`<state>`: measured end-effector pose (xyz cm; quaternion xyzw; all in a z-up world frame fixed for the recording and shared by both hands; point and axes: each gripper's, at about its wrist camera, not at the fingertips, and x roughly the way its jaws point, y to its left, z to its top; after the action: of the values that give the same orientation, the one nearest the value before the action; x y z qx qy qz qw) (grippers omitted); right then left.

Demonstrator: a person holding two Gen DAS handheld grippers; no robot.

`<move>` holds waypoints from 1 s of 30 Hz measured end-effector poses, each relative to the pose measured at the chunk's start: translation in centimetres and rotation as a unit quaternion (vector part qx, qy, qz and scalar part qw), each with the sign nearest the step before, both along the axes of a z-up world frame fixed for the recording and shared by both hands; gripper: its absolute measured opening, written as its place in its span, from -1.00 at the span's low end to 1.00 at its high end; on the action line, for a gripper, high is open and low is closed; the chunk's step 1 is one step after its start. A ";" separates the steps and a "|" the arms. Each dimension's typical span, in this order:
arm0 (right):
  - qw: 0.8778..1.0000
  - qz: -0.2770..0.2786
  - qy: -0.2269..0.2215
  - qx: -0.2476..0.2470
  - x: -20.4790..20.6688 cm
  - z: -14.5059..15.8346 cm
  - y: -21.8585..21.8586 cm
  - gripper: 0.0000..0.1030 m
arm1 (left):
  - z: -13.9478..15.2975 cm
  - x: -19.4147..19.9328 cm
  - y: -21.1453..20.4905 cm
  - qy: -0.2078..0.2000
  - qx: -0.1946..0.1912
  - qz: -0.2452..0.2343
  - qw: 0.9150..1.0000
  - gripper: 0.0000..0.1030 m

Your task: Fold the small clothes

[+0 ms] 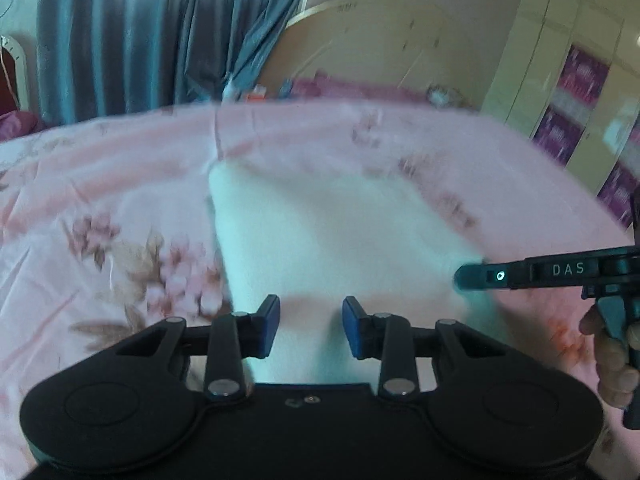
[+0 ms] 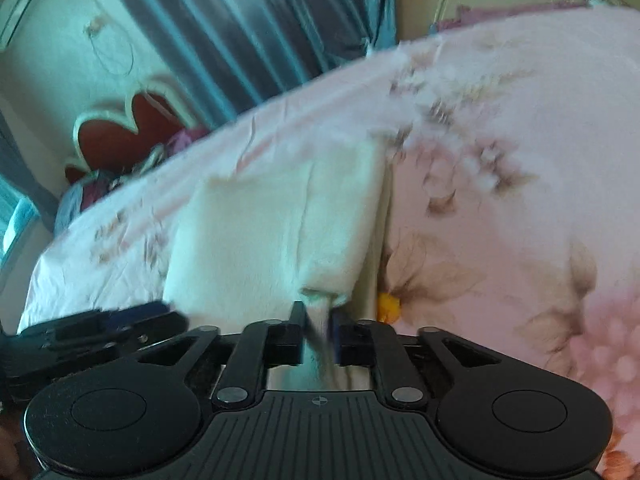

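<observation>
A white folded garment (image 1: 320, 232) lies on the pink floral bedsheet (image 1: 100, 208). My left gripper (image 1: 310, 328) is open, its blue pads apart over the garment's near edge, with nothing between them. My right gripper (image 1: 466, 276) comes in from the right and touches the garment's right corner. In the right wrist view the garment (image 2: 272, 224) lies ahead, and my right gripper (image 2: 318, 332) is nearly closed on a fold of its near edge. The left gripper (image 2: 120, 320) shows at the left, beside the garment.
Blue curtains (image 1: 140, 32) hang behind the bed. A wooden headboard (image 1: 380, 40) and pale wardrobe doors (image 1: 560, 80) stand at the back right. A red heart-shaped chair back (image 2: 128, 132) is beyond the bed's far edge. A small orange object (image 2: 388, 304) lies beside the garment.
</observation>
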<state>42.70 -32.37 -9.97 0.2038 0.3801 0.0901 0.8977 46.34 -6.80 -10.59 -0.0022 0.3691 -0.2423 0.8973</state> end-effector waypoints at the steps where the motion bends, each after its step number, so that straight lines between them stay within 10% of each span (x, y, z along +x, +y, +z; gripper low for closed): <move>1: 1.000 -0.009 -0.020 -0.010 -0.1 0.7 -0.3 -0.30 | 0.4 0.4 0.1 -0.008 -0.002 0.001 1.000 -0.36; 14: 0.993 0.048 0.032 -0.101 10.0 -3.2 1.9 -0.52 | -2.7 10.9 -2.5 0.028 0.018 0.017 0.999 -0.26; 30: 0.992 0.077 0.014 -0.100 -0.4 0.0 2.8 -0.51 | -0.7 -0.4 -1.2 -0.010 0.045 -0.004 0.999 -0.35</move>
<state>42.28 -29.53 -9.93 0.0843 0.4147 0.1174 0.8984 45.95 -8.04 -11.30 0.0421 0.3708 -0.2292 0.8990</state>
